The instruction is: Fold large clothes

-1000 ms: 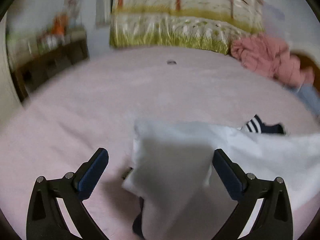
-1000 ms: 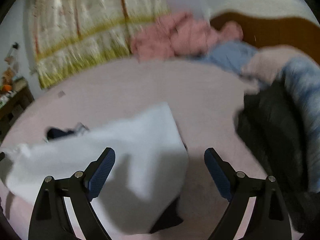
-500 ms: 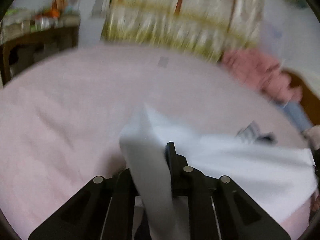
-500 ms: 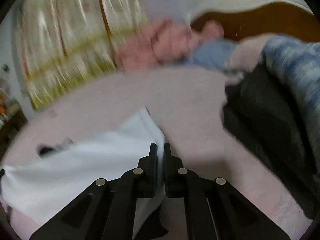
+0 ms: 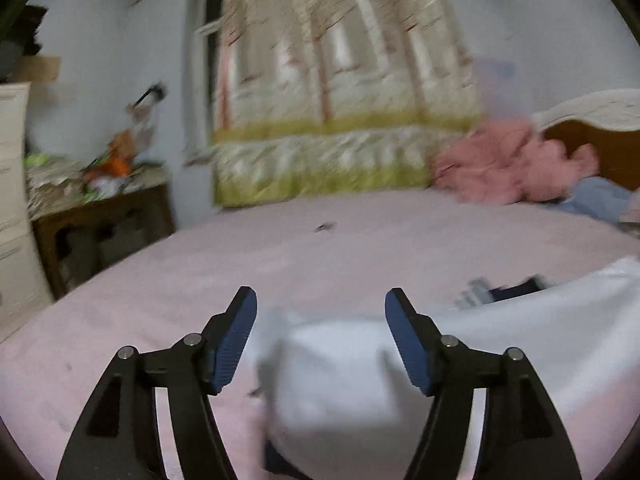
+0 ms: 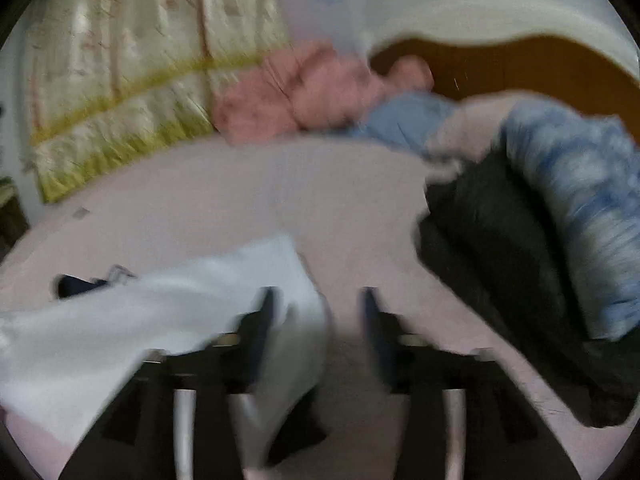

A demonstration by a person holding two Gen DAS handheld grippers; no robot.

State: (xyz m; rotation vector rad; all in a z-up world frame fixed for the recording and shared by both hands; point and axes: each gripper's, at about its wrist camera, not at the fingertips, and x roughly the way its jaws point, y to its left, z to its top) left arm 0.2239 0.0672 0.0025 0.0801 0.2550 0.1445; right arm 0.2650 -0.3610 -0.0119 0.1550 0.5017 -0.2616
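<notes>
A large white garment (image 5: 500, 344) lies on the pink bed (image 5: 280, 264), with a dark blue striped part (image 5: 504, 292) showing at its far edge. My left gripper (image 5: 320, 332) is open, and the garment's left corner lies below between the blue pads. In the right wrist view the white garment (image 6: 120, 320) spreads to the left. My right gripper (image 6: 318, 320) is open over the garment's right corner, which hangs between the fingers. Both views are blurred.
Pink clothes (image 5: 508, 164) and blue clothes (image 5: 600, 200) are piled near the wooden headboard (image 6: 520, 68). A dark garment (image 6: 500, 260) and a blue-white fuzzy one (image 6: 580, 200) lie at the right. A cluttered wooden table (image 5: 100, 216) stands left of the bed. A curtain (image 5: 340, 100) hangs behind.
Both grippers were open a second ago, shut on the white garment's corners half a second ago, and are open again now. The garment has dropped onto the bed.
</notes>
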